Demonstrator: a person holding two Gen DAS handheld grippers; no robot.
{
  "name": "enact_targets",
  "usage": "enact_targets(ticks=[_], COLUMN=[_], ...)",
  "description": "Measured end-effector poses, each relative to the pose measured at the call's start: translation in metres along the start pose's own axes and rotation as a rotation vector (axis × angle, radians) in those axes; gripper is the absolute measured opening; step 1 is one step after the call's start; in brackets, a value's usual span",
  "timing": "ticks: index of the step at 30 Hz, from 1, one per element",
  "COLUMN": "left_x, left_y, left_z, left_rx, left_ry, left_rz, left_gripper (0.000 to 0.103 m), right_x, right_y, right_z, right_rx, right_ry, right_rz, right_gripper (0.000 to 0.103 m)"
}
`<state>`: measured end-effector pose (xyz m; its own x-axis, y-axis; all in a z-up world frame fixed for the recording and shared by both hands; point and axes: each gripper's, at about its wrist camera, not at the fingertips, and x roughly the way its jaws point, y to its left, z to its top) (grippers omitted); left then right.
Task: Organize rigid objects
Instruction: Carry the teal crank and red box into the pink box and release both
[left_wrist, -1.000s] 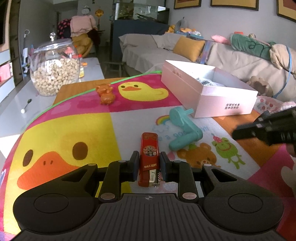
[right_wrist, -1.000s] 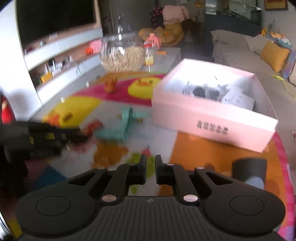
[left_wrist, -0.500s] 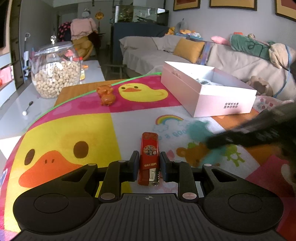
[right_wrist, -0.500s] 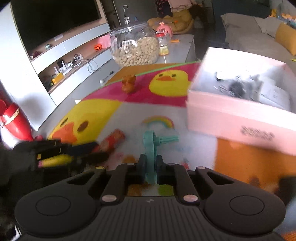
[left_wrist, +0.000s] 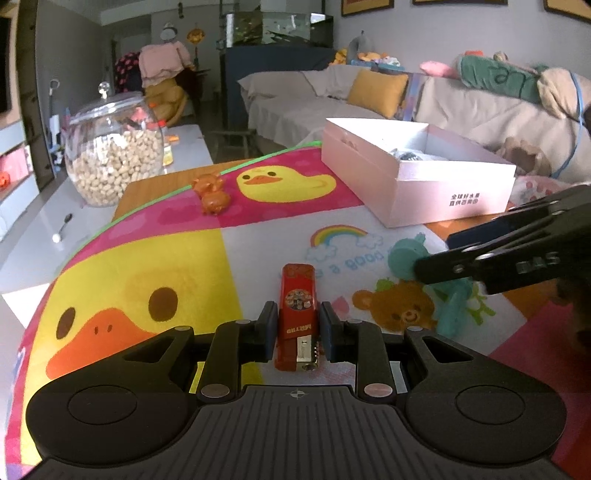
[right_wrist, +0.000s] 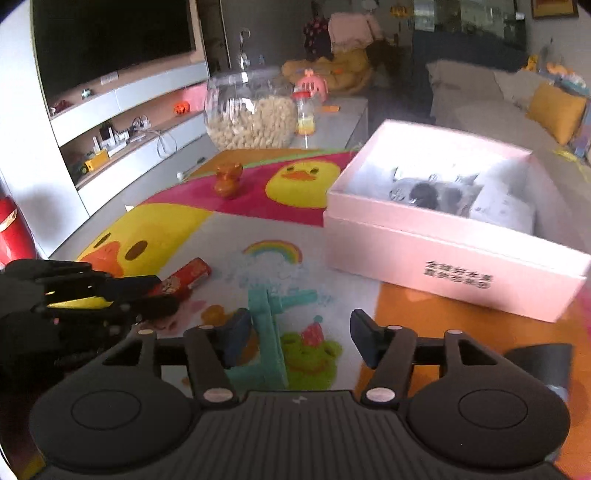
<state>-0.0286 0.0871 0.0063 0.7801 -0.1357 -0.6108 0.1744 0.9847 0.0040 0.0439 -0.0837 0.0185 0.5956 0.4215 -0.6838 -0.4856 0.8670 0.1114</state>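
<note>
The red stapler (left_wrist: 297, 306) lies on the cartoon mat (left_wrist: 155, 266), well short of the pink box (left_wrist: 417, 177); your left gripper (left_wrist: 298, 326) is clamped on it. Your right gripper (right_wrist: 301, 338) stands wide apart around the teal toy (right_wrist: 269, 332), nearer the box.

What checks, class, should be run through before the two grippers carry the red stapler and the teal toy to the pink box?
1. Left gripper shut on red stapler: ok.
2. Right gripper shut on teal toy: not ok, fingers spread.
3. Toy between the fingers: ok.
4. Pink box open on top: ok.
5. Free space inside box: cannot tell.
6. Orange figurine apart from both grippers: ok.
</note>
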Motion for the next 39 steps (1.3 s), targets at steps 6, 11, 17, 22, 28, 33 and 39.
enact_targets(ticks=[6, 11, 17, 22, 28, 33, 39], left_x=[0.008, 0.008, 0.008, 0.007, -0.007, -0.027, -0.05], left_y=[0.006, -0.005, -0.006, -0.013, -0.019, -0.033, -0.047], left_z=[0.012, 0.019, 0.011, 0.01, 0.008, 0.007, 0.037], left_rx=[-0.061, -0.009, 0.009, 0.041, 0.04, 0.049, 0.042], left_ry=[0.053, 0.114, 0.048, 0.026, 0.034, 0.015, -0.1], left_rz=[-0.01, 0.031, 0.03, 0.058, -0.027, -0.099, -0.15], left_gripper=[0.029, 0.029, 0.029, 0.027, 0.027, 0.027, 0.027], right_x=[0.004, 0.016, 0.001, -0.041, -0.077, -0.112, -0.152], right_y=[0.017, 0.024, 0.02, 0.012, -0.01, -0.029, -0.047], right_z=[-0.001, 0.012, 0.009, 0.0, -0.008, -0.011, -0.004], right_rx=[-0.08, -0.108, -0.083, -0.059, -0.013, 0.043, 0.075], right_ry=[0.015, 0.024, 0.033, -0.04, -0.099, -0.183, -0.308], right_rz=[0.04, 0.025, 0.082, 0.069, 0.024, 0.002, -0.056], right_gripper=[0.055, 0.051, 0.016, 0.011, 0.011, 0.011, 0.011])
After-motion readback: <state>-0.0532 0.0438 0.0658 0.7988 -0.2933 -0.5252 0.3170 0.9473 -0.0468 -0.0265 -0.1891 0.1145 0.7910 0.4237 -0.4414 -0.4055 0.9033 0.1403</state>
